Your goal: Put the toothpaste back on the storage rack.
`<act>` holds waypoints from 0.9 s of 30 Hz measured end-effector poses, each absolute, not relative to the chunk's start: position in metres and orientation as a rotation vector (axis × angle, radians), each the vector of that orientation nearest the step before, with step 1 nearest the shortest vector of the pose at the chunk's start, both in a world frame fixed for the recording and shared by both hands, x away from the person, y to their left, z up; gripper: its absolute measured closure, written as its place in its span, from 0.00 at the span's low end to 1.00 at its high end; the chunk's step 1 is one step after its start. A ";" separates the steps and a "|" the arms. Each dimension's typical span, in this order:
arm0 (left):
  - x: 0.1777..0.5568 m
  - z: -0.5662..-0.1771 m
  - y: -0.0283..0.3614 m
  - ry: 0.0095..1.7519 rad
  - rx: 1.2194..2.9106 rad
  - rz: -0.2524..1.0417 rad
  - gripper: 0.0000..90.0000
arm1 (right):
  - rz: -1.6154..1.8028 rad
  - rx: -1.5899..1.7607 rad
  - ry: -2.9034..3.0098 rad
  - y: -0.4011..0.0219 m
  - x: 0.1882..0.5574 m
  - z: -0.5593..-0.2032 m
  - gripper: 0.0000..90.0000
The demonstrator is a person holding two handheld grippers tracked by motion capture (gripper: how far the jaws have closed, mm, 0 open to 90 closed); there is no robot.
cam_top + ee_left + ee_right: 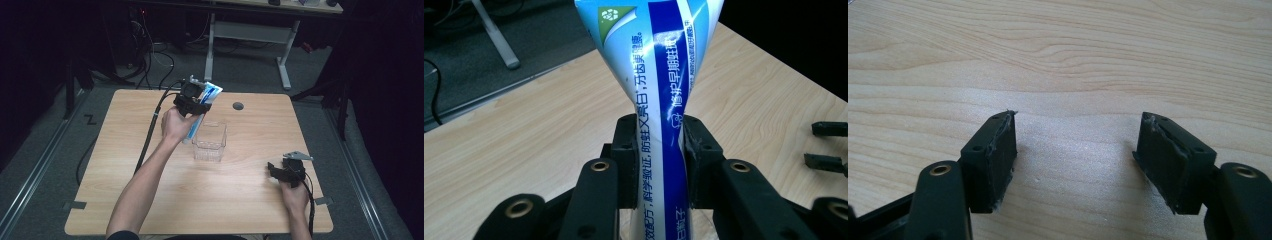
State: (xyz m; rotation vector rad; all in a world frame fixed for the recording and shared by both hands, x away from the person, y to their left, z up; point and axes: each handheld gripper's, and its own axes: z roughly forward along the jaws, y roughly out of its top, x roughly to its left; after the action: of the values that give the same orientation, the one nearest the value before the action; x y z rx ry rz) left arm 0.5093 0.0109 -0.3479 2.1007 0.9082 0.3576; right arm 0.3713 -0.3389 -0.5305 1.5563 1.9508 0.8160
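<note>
Pinching a blue-and-white toothpaste tube [664,100] at its squeezed waist, the left gripper [658,150] holds it; the right gripper [1075,150] is spread.

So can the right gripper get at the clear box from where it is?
Probably yes. The right gripper rests open with nothing in it, and bare table lies between it and the clear box. The left gripper holds the toothpaste tube above the box's far side.

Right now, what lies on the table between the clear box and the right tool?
Nothing: in the high view, bare wood separates the clear box from the right tool.
</note>
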 end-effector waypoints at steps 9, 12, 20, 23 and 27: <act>0.516 -0.350 0.005 0.915 2.030 0.356 0.80 | 0.818 1.559 1.949 -0.339 0.371 -0.530 0.36; 0.517 -0.351 0.004 0.913 2.008 0.339 0.80 | 0.819 1.558 1.949 -0.339 0.371 -0.531 0.36; 0.518 -0.354 -0.003 0.905 1.988 0.344 0.79 | 0.818 1.559 1.949 -0.339 0.371 -0.530 0.36; 0.519 -0.357 -0.006 0.904 1.981 0.339 0.79 | 0.818 1.560 1.949 -0.339 0.371 -0.530 0.36; 0.519 -0.360 -0.011 0.896 1.985 0.331 0.79 | 0.819 1.560 1.948 -0.339 0.371 -0.531 0.36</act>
State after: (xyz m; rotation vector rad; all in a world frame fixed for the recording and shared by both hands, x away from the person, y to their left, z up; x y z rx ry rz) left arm 0.5185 -0.0108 -0.3599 1.9847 0.8964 0.3310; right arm 0.3712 -0.3386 -0.5305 1.5596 1.9484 0.8191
